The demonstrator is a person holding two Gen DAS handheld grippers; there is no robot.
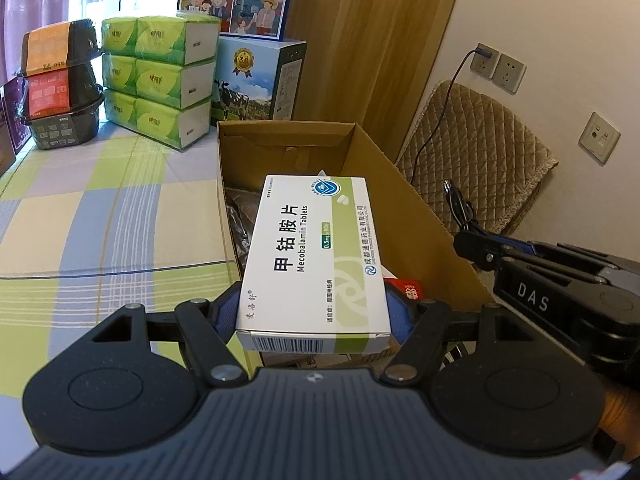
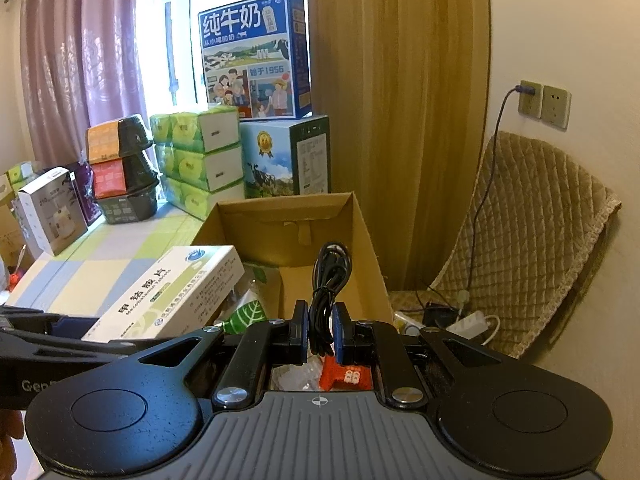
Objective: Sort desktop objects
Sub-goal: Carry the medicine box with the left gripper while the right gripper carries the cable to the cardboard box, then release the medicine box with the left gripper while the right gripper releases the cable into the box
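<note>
My left wrist view gives me the white-and-green tablet box [image 1: 316, 256] face up, its printed top readable, pinched at its near end between my left gripper [image 1: 314, 314]; the blue pads press its two long sides, so those fingers are narrowed to the box's width and holding it. Past the fingers the box reaches out over the open cardboard carton [image 1: 420, 216], above dark wrapped contents and a red packet [image 1: 408, 288] just beside the right pad. At the right edge of this view I see only the outer flank of my right gripper [image 1: 472, 240] and a bit of black cable [image 1: 460, 204] above its tip.

My right wrist view fills that in: the right gripper [image 2: 321, 332] is nearly closed on a coiled black cable [image 2: 330, 276], the bundle squeezed between the pads and looping up and forward beyond the fingertips, over the carton [image 2: 368, 240]. Below the fingers lie a red item [image 2: 344, 372], clear plastic and a green leaf-print wrapper [image 2: 246, 314]. The tablet box [image 2: 168, 292] shows to the left of these fingers, tilted, its side panel facing me. Only here do I see the small white carton [image 2: 50, 212] far left on the checked worktop [image 2: 116, 256].
</note>
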